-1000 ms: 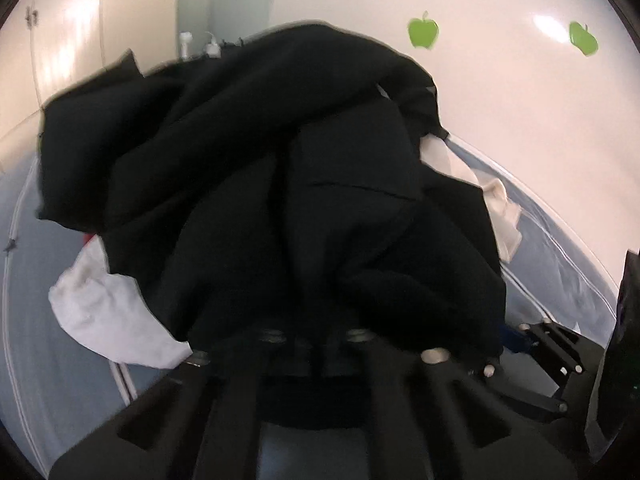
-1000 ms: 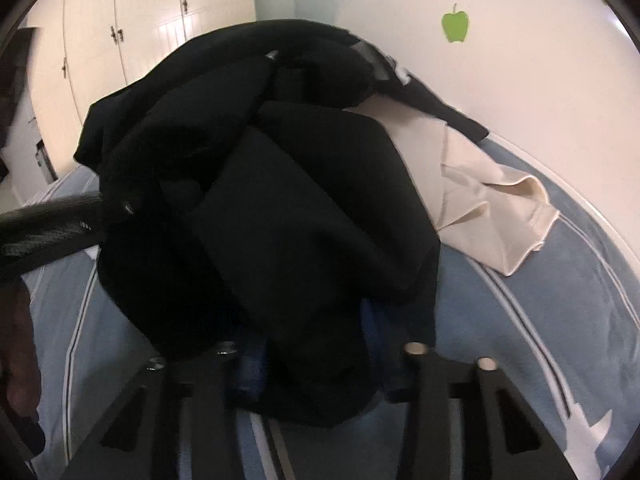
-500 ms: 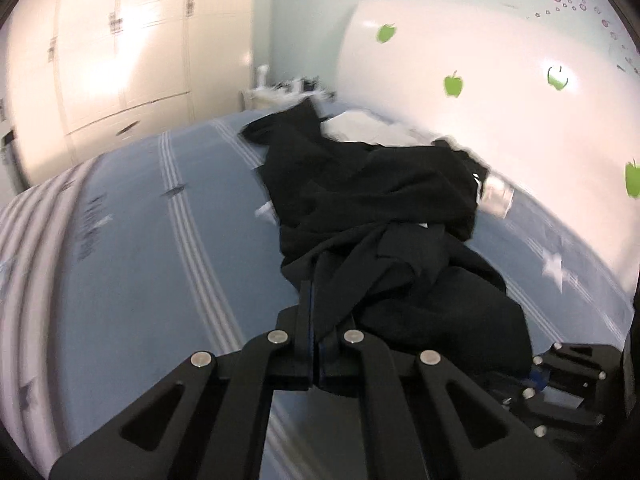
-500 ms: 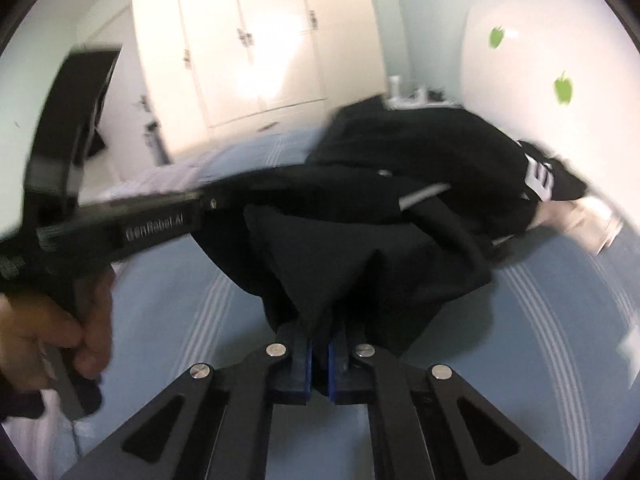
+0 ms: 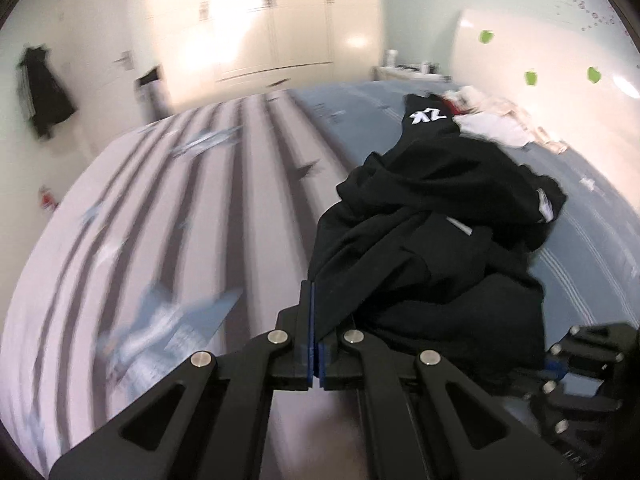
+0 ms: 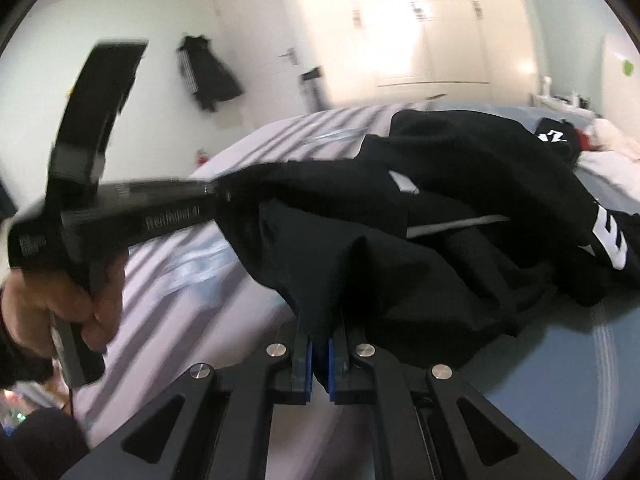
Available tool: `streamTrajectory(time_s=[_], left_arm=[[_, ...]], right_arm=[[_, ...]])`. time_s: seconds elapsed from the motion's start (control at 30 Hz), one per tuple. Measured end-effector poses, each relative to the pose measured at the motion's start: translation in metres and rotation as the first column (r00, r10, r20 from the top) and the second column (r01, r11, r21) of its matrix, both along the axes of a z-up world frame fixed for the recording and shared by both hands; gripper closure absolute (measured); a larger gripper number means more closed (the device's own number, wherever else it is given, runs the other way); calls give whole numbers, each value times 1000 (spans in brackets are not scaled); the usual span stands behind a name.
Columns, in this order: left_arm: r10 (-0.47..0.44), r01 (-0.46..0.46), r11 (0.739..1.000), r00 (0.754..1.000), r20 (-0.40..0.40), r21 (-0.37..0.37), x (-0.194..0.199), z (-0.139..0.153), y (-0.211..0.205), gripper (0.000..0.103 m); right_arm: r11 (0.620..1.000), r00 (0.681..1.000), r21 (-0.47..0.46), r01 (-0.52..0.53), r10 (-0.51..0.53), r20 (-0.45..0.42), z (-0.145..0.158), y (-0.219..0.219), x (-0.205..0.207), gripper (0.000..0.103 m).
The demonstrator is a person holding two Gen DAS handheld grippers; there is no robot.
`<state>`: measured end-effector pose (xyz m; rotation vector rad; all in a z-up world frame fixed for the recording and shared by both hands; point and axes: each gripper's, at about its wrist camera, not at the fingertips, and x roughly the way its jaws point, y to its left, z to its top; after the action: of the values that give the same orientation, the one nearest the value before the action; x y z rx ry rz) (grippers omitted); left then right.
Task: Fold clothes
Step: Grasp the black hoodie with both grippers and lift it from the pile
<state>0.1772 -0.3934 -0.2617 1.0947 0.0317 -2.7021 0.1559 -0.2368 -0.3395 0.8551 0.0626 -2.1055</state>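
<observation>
Both hand-held grippers, left (image 5: 315,344) and right (image 6: 319,364), clamped on black garment (image 5: 440,240). Bunched lengthwise ahead on bed (image 5: 200,200), trailing away toward headboard (image 5: 520,52).

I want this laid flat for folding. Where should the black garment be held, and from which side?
Hold the black garment by its near edge, approaching from the foot of the bed: both the left gripper and right gripper pinch that free hem while the rest lies bunched.

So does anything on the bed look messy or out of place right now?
Yes. The black garment is bunched in a crumpled heap on the bed rather than spread flat, with both the left gripper and right gripper pinching its edge. Behind it, a loose pile of white clothes lies unfolded.
</observation>
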Motion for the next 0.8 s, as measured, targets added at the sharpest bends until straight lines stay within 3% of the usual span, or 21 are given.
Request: streamTrajectory(time_s=[0.13,0.2,0.23,0.3,0.33,0.37,0.43,0.57,0.8], left_arm=[[89,-89,996,996,2,11,99,-9,-15,103],[134,-135,989,991,23,57,132,-10,-16,102],[146,-148,987,989,27,67,145,-8,-16,99],[165,-167,984,986,30,66,153,-2,-12,93],[184,-185,979,983,25,82,158,1,-13,88],[202,-204,974,979,21,97,163,3,-14,83],[225,-224,968,974,9,110,164,8,-10,77],[215,-215,969,977,12,124,138,3,-1,44],[146,-155,973,987,62,172,73,-27,10,32]], right_arm=[[997,998,38,-66,66,1,-22,-26,82,95],[992,995,89,-93,90,37,-31,-35,119,85],[988,994,111,-103,98,53,-32,-37,134,74],[986,993,118,-118,117,20,-24,-30,151,64],[987,993,114,-116,117,-3,-18,-25,155,53],[990,995,106,-96,99,-19,-13,-16,154,44],[996,999,80,-31,32,-16,-5,5,138,44],[989,993,90,116,-114,-29,-8,11,80,44],[944,963,194,268,-267,-29,-36,32,-14,44]])
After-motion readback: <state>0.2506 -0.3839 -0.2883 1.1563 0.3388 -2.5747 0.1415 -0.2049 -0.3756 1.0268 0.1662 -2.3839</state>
